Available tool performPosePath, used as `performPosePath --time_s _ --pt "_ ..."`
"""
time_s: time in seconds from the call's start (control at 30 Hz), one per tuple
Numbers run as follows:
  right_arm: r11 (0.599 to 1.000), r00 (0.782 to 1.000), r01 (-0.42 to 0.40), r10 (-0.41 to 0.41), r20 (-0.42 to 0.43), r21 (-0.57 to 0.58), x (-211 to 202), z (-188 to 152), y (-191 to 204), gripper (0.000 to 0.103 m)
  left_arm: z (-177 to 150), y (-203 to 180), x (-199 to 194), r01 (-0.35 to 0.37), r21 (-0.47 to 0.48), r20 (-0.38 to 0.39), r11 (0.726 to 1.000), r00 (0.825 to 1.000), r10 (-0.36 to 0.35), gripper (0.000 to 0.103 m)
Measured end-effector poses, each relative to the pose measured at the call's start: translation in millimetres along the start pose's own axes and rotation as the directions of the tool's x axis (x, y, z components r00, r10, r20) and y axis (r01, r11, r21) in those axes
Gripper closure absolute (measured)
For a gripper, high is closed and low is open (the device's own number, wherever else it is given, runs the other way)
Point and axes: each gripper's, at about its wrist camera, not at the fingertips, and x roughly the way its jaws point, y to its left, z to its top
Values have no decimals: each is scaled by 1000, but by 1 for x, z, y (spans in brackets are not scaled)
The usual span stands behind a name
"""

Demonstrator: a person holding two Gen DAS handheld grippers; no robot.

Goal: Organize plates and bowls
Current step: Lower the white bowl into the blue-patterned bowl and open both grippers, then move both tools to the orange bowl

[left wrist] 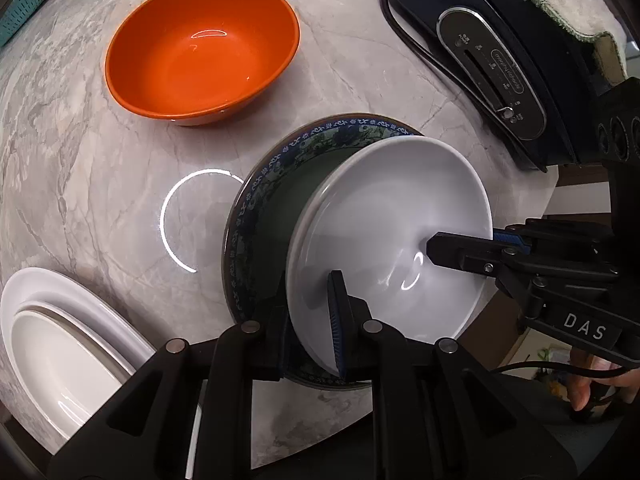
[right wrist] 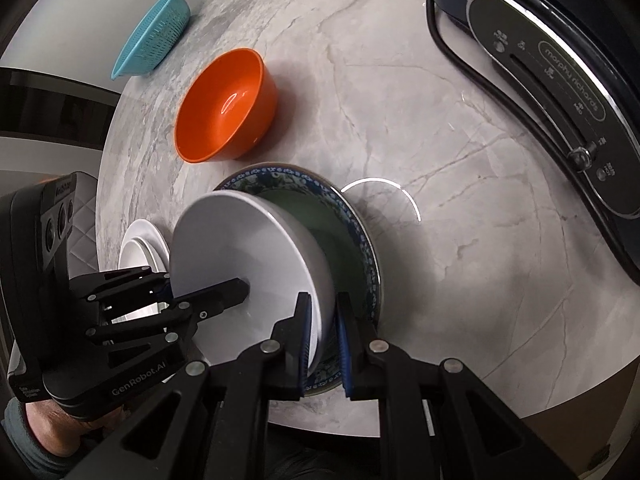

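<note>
Over the patterned plate [left wrist: 256,200], both jaws clamp the white bowl [left wrist: 396,216], hiding the plate's centre

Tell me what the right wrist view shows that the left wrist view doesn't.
Only the right wrist view shows the whole teal colander; the left catches only a corner of it.

Only the left wrist view shows a cloth lying on the toaster.

Both show the white bowl over the patterned plate, gripped at opposite rims by the left gripper and right gripper, plus the orange bowl.

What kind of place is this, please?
Probably a home kitchen or dining area: a marble-look table holds an orange bowl, a patterned plate and a toaster.
</note>
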Motion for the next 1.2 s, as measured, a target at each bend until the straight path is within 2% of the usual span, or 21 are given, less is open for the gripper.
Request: performPosePath --time_s 0.23,0.33,0.43,0.5,0.6,0.7,0.87,1.0,1.03,1.07,1.1,1.13,1.17,1.2 --pt "998 999 39 -39 7 -47 5 3 1 91 1 0 7 -2 -14 3 1000 1000 2 86" --pt "996 998 64 -63 6 -69 5 5 3 92 2 8 3 16 -13 7 1000 1000 -16 81" --pt "995 998 68 -68 4 -74 5 4 3 92 2 11 -2 50 -8 19 999 999 -50 68" --pt "995 997 71 -71 6 -74 5 4 2 92 0 6 -8 87 8 32 996 996 -88 41" --pt "994 997 79 -79 9 -79 5 4 4 92 -1 0 -17 72 30 49 997 996 -74 25" --pt "994 997 83 -82 15 -68 5 4 3 94 -4 1 -24 95 15 68 995 993 -95 23" --pt "994 996 88 -86 22 -62 4 3 2 94 -7 1 -36 84 21 82 996 993 -86 20" --pt "995 995 90 -88 37 -44 -2 1 1 88 -11 9 -58 119 8 123 993 985 -119 17" --pt "996 995 84 -83 48 -36 -6 0 2 83 -12 13 -67 138 5 144 990 980 -137 15" --pt "997 995 71 -68 67 -34 -12 -1 3 79 -13 18 -76 149 5 171 989 974 -148 9" --pt "997 994 58 -53 94 -44 -21 -1 5 66 -14 22 -85 155 9 206 988 967 -154 1" --pt "997 992 54 -46 122 -64 -29 -2 7 49 -14 28 -95 157 22 245 987 957 -157 0" --pt "995 987 50 -35 156 -91 -39 -3 12 40 -13 33 -104 148 42 285 988 946 -154 0" --pt "991 980 43 -17 196 -127 -49 -3 18 26 -11 39 -113 126 54 318 991 938 -136 0"
